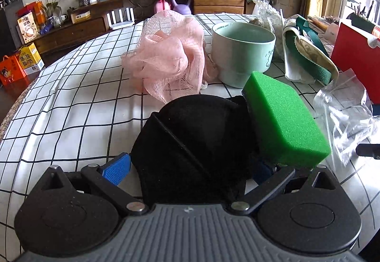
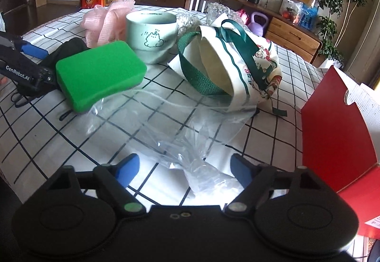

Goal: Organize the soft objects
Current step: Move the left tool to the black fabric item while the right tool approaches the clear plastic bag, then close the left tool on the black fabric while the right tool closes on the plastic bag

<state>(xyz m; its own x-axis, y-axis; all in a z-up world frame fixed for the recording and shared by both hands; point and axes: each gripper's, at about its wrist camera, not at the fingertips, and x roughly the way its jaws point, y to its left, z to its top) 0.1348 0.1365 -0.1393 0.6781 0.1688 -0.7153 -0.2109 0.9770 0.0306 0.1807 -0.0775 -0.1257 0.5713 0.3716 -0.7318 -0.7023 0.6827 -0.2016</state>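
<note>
Black cloth point(image 1: 190, 143) between spread left tongs point(image 1: 190, 167), right tongs point(image 2: 184, 167) spread around clear plastic bag point(image 2: 190, 143)

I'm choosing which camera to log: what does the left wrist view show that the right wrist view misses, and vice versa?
Only the left wrist view shows the white router and the full black fabric piece between the left gripper's fingers. Only the right shows the cat drawing on the mug and the tote bag's open mouth. Both show the green sponge, pink mesh loofah and clear plastic bag.
</note>
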